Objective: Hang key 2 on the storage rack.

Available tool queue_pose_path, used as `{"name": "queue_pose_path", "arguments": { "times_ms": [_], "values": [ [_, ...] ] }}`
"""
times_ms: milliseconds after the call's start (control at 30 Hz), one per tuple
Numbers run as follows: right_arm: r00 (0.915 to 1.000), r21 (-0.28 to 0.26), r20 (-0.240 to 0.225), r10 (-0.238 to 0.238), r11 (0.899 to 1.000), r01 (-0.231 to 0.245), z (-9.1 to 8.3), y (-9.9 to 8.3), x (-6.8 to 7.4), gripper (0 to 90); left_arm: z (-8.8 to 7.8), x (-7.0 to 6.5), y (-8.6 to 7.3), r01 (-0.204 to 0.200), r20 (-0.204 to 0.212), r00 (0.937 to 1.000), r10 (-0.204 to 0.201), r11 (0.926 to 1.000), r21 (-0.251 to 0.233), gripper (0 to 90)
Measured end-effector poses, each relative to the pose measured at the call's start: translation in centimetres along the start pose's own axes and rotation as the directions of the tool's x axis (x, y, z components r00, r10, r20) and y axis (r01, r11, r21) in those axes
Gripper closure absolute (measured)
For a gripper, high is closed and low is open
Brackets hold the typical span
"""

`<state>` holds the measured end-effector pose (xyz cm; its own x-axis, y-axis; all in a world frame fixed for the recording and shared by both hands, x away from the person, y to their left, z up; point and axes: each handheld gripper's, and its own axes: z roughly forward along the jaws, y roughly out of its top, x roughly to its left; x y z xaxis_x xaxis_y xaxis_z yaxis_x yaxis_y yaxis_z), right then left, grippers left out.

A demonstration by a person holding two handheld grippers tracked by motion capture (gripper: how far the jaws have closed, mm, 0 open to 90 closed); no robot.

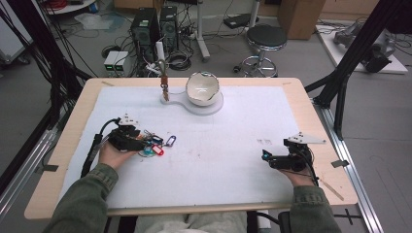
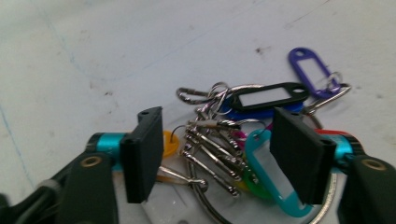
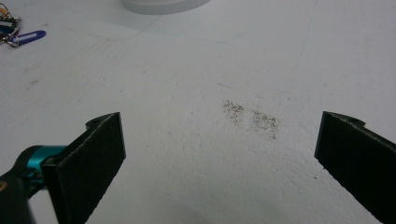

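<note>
- The bunch of keys and coloured tags [image 2: 233, 154] lies on the white mat [image 1: 218, 145] at the left, its lower part cut off in the left gripper view
- The left gripper [image 2: 219, 156] straddles it, jaws half open, pads not touching
- The right gripper [image 3: 219, 154] rests well apart, jaws wide, holding nothing

No legible text, brand, number or sign appears in any view. The label windows of the key tags [image 2: 268, 97] on the worktop [image 1: 223, 145] are blank or too blurred to read, and the faint grey marks on the white worktop surface [image 3: 252, 119] form no readable characters.
</note>
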<state>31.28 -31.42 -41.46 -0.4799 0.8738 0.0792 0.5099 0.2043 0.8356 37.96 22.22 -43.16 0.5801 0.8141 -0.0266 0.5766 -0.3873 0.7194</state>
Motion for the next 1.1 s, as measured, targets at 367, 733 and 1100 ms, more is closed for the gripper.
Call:
{"name": "queue_pose_path", "arguments": {
  "times_ms": [367, 733, 1100],
  "values": [
    [1.0, -0.009, 0.004, 0.001, 1.0, -0.001, -0.2, 0.0, 0.0, 1.0, -0.4, -0.2, 0.3, -0.038, 0.021, 0.999, 0.039, 0.9981, -0.049, 86.8],
    [1.0, -0.009, 0.002, 0.001, 1.0, -0.001, -0.1, 0.0, 0.1, 1.0, -1.0, -0.2, 0.3, -0.048, 0.035, 0.9981, 0.05, 0.9974, -0.054, 87.7],
    [1.0, -0.011, 0.0, -0.001, 1.0, 0.001, -0.2, 0.0, 0.1, 1.0, -2.3, 0.5, 0.5, 0.006, 0.043, 0.9991, -0.001, 0.9933, -0.115, 87.8]
  ]
}}
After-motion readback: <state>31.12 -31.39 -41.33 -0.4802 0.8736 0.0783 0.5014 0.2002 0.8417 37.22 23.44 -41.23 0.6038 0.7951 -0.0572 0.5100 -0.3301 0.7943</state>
